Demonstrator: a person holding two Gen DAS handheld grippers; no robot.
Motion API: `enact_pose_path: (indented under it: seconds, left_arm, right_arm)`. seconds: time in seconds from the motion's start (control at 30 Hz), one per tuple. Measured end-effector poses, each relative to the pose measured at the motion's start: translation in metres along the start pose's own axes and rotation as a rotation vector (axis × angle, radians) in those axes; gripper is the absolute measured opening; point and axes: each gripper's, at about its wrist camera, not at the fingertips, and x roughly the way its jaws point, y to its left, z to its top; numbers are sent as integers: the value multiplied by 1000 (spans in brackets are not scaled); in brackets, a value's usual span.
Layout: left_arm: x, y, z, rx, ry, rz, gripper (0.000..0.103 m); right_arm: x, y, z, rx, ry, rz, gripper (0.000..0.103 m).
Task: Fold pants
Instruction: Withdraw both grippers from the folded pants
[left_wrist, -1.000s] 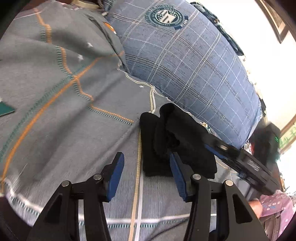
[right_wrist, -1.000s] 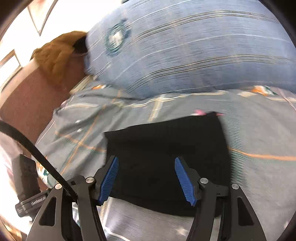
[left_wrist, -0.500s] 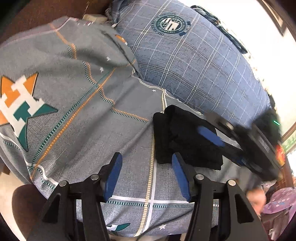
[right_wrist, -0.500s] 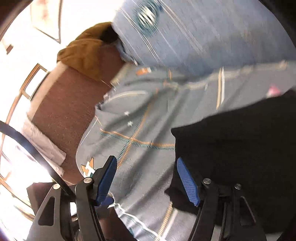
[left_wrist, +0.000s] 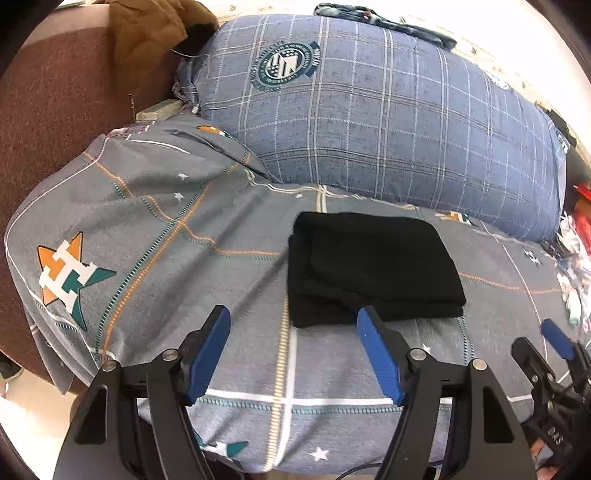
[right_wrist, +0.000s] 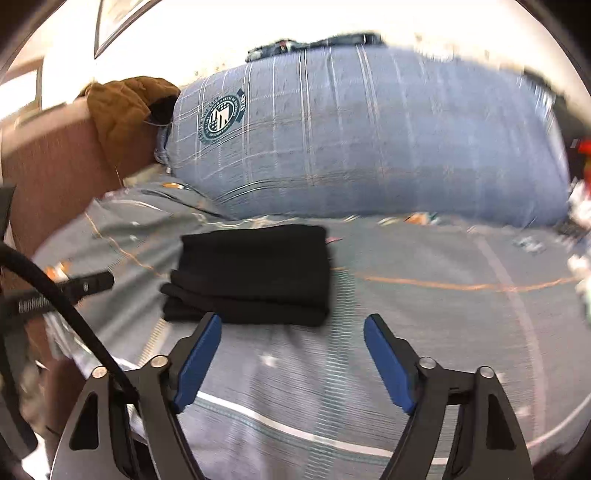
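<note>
Both grippers, left gripper (left_wrist: 293, 341) and right gripper (right_wrist: 293, 343), gape released, short of folded pants (left_wrist: 369, 269).

The pants (left_wrist: 369, 266) are matt black knit cloth. The bedsheet (left_wrist: 184, 258) is smooth printed cotton; the pillow (left_wrist: 388, 122) is woven plaid cloth. The tongs (left_wrist: 295, 354) have matt black plastic arms.

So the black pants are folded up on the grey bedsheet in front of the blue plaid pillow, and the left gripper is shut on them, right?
Not quite. The left gripper is open and clear of the black pants, as the left wrist view shows. The pants do lie folded on the grey bedsheet, in front of the blue plaid pillow.
</note>
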Motion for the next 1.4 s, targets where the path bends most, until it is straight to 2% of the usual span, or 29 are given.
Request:
enact_pose_path:
  seconds: [0.07,0.2,0.3,0.63,0.87,1.4]
  left_arm:
    - [-2,-6,-2,11,-1,15,71]
    - [-15,-17,-6,58,-53,73,71]
    - [-21,-21,-7,74,-69,69,73]
    - [-13,-23,-12,82,-35,56,73]
    - [1,-16,-15,60,26,22,73]
    - [27,-4,-23,50,106,10,73]
  right_arm:
    - [-10,-5,-4,-8,-8,-21,88]
    - [-13,-9,-7,3,4,-41,88]
    - [-15,-12,-6,11,9,-40,88]
    - [-4,3,-7,-9,40,-16,88]
    - [5,2,-11,12,81,4,88]
    - [26,12,-19,-14,157,13,88]
